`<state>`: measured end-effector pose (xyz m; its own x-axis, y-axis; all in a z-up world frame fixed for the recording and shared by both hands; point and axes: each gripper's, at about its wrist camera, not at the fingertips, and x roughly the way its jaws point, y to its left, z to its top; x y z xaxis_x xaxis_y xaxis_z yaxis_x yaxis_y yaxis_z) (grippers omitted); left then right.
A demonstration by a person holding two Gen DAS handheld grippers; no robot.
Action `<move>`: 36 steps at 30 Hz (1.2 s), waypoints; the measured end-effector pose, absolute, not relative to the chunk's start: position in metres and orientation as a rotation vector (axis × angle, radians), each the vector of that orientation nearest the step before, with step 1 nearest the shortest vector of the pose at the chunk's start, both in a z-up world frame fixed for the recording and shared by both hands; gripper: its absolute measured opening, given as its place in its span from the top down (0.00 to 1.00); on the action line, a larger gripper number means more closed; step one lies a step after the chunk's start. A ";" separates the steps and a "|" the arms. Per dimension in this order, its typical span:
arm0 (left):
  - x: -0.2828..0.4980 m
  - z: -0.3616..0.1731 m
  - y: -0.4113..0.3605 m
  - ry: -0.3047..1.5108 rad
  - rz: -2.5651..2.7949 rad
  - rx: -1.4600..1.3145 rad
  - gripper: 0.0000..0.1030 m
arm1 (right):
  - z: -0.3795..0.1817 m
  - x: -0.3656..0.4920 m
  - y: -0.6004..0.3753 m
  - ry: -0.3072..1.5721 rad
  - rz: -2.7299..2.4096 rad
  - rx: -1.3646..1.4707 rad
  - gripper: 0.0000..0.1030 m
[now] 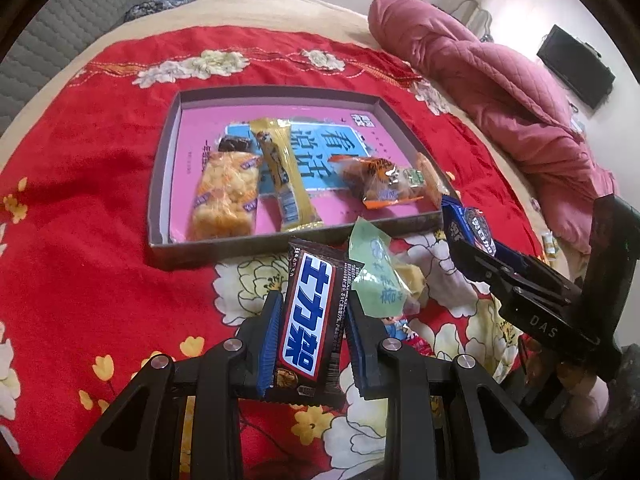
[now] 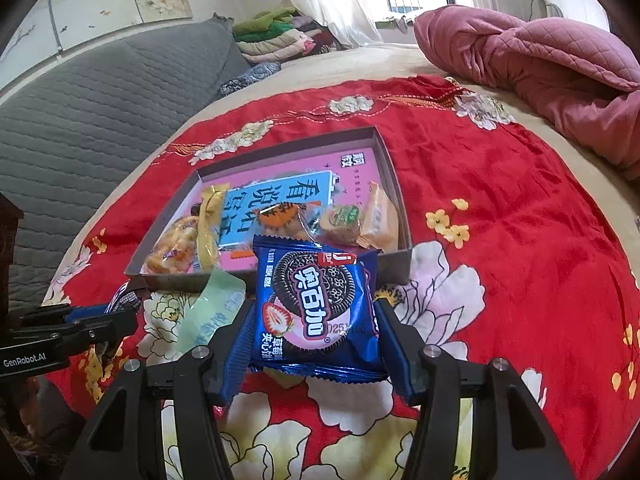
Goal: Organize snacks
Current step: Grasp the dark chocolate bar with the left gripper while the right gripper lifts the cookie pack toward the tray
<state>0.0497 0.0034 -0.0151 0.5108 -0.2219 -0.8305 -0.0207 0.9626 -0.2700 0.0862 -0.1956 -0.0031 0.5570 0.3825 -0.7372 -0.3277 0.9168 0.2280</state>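
Note:
My left gripper is shut on a brown Snickers bar and holds it just short of the near wall of the shallow box. My right gripper is shut on a blue Oreo packet, also in front of the box. The box holds a yellow puffed-rice pack, a long yellow bar, an orange snack pack and small cakes. A pale green packet lies on the cloth between the grippers. The right gripper shows at the right of the left wrist view.
The box sits on a red flowered cloth spread over a bed. A pink quilt is bunched at the far right. A grey quilted headboard is on the left, with folded clothes behind it.

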 end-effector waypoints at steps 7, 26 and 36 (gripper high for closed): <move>0.053 -0.010 0.003 1.013 -0.107 -0.251 0.70 | 0.002 0.087 -0.194 0.857 0.437 0.072 0.44; 0.072 0.004 0.002 0.951 -0.069 -0.260 0.70 | 0.012 0.088 -0.185 0.785 0.440 0.048 0.44; 0.081 0.006 0.001 0.939 -0.068 -0.269 0.70 | 0.016 0.091 -0.184 0.758 0.434 0.041 0.44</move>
<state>0.0814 0.0008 0.0059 0.5908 -0.1742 -0.7878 -0.0586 0.9646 -0.2572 0.0908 -0.1837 0.0156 0.6423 0.3955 -0.6565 -0.3663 0.9108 0.1904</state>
